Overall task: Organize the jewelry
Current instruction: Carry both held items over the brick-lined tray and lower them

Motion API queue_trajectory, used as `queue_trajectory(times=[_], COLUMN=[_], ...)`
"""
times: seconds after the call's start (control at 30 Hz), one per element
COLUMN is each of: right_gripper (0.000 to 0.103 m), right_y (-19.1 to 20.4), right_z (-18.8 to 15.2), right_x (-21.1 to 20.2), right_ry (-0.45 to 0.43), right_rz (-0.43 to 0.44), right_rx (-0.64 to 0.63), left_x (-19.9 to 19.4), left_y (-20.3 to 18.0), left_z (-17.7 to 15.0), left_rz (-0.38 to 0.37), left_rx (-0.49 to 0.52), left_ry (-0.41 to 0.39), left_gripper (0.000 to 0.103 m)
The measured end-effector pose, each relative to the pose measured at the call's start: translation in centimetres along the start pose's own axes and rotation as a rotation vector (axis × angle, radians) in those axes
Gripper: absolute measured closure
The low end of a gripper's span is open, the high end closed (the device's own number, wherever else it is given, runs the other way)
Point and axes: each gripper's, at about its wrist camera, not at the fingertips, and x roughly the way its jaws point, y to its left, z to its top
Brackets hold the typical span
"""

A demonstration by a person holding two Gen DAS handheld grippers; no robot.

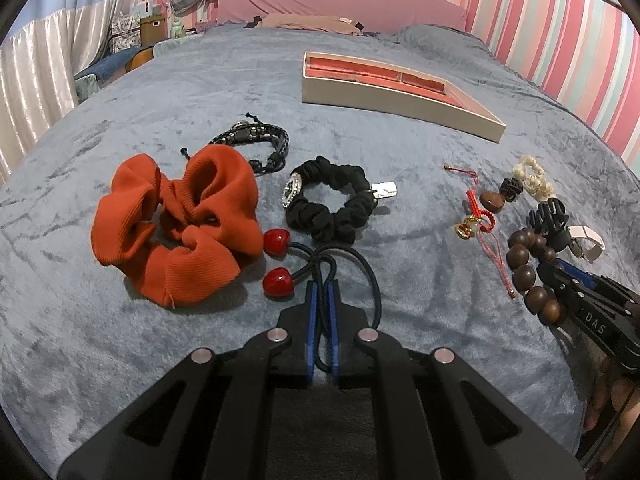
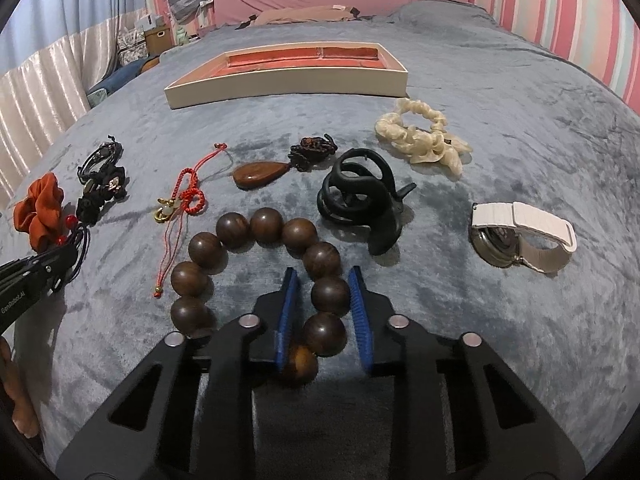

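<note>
My left gripper (image 1: 323, 286) is shut on the dark cord of a cherry hair tie (image 1: 280, 258), whose two red beads lie on the grey blanket. My right gripper (image 2: 323, 276) straddles one side of a wooden bead bracelet (image 2: 256, 224); its blue pads (image 2: 289, 304) touch the beads, so it looks shut on them. The bracelet also shows in the left wrist view (image 1: 528, 272). A cream box with a red lining (image 1: 400, 88) sits farther back on the bed and also shows in the right wrist view (image 2: 288, 76).
On the blanket lie an orange scrunchie (image 1: 176, 224), a black scrunchie with a watch face (image 1: 332, 204), a black braided bracelet (image 1: 256, 144), a red cord charm (image 2: 188, 200), a wooden pendant (image 2: 260, 174), a black claw clip (image 2: 360, 200), a cream scrunchie (image 2: 420, 136) and a white-strap watch (image 2: 520, 236).
</note>
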Motion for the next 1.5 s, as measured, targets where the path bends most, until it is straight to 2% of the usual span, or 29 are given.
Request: queue_trajectory(times=[0.2,0.37,0.77,1.0,1.2,1.5], right_gripper=[0.083,0.083,0.083,0.083,0.083,0.083], right_y=[-0.1,0.1,-0.2,-0.3,-0.2,-0.5], right_z=[0.2,0.7,5.5,9.8,14.8,22.2], right_x=[-0.8,-3.2,-5.2,-4.9,-3.4,0.6], right_ry=[-0.031,-0.135,-0.275,-0.343,-0.364,-0.339], right_rz=[0.04,0.051,0.082,0.07,0.063,0.048], right_rx=[0.0,-0.039,-0.052,-0.074,-0.077,-0.037], left_x=[-0.8,-3.0,-5.1,-3.2,-0.4,5.0], left_y=[-0.2,-0.8,-2.6,-4.6,-5.8,-7.2], left_z=[0.1,0.8,6.8,11.8,16.3,23.3], left_rz=[0.021,0.035,0.045,0.051,0.036,0.032], left_rx=[0.008,0.03,0.037,0.053,0.051,0.039], left_ry=[-0.013,-0.069,-0.18,-0.215,-0.207,-0.175], left_gripper=[0.097,0.097,0.097,0.097,0.097,0.097])
